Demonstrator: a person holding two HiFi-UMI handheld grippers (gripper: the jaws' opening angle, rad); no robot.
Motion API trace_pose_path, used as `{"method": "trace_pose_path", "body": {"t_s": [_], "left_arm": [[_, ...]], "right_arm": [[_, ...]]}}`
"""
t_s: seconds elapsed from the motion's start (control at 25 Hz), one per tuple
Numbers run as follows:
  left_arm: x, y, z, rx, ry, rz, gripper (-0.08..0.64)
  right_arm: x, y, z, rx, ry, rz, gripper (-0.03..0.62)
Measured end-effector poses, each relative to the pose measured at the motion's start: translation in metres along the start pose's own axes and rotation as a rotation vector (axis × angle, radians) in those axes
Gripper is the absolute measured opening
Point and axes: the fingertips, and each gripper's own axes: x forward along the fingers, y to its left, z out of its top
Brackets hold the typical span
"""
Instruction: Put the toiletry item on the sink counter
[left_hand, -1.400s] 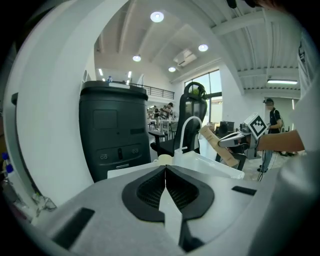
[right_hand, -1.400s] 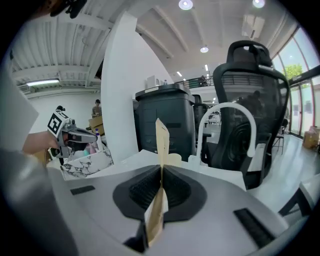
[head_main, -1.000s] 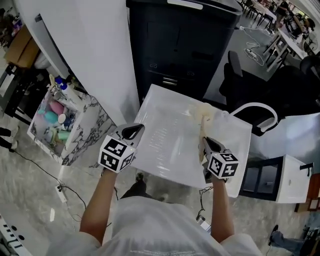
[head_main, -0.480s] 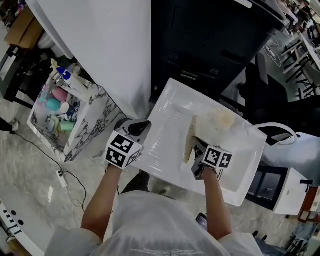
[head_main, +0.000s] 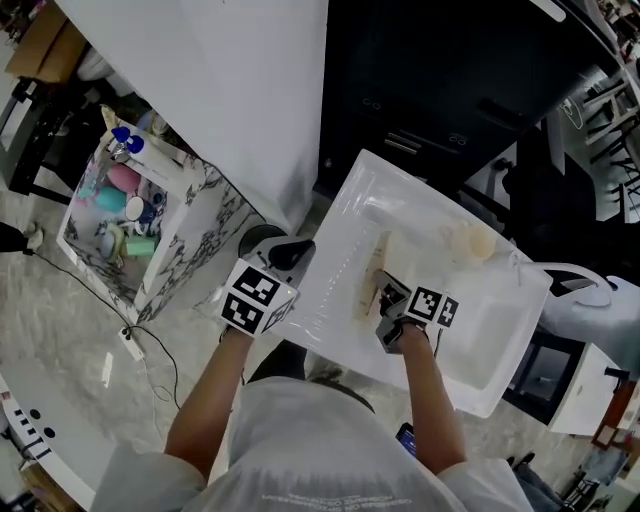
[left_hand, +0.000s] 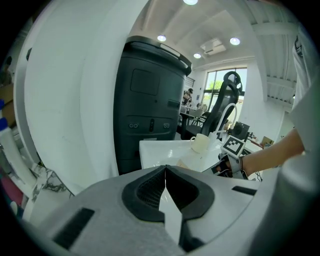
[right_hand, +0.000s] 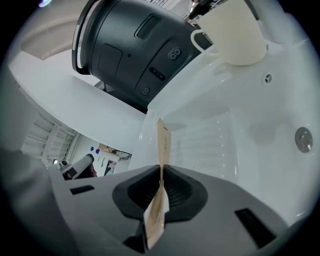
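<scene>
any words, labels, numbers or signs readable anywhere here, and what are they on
Nothing can be read.
tan packet, between the right gripper's opening jaws: faint marks, too blurred to read.
marker cubes: black-and-white square patterns only, no words.
shirt: a line of small print, too small to read.
bottles in the marbled bin: labels too small to read.

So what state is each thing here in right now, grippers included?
Left gripper: shut, empty.
Right gripper: jaws opening, tan packet between them.
Tan packet: edge-on, pads touching it, over the sink counter.
Cup: upright on the counter.
Storage bin: open-topped, holding bottles.
</scene>
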Motion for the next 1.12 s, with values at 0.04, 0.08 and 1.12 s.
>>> {"method": "trace_pose_path", "body": {"t_s": [0.04, 0.08, 1.12], "left_arm": [[0.001, 0.001, -0.001, -0.001, 0.003, -0.001, 0.011], [0.001, 0.001, -0.002, -0.002, 0.007, -0.002, 0.011], [0.001, -0.027, -0.02, 0.015, 0.037, -0.049, 0.011]], "right_arm": [[0.003, 0.0, -0.001, 0.0, 0.004, -0.001, 0.022], [0.006, -0.001, -0.002, -0.001, 0.007, -0.003, 0.025], [-0.004, -0.023, -0.008, -0.134, 0.045, -0.128, 0.143]]}}
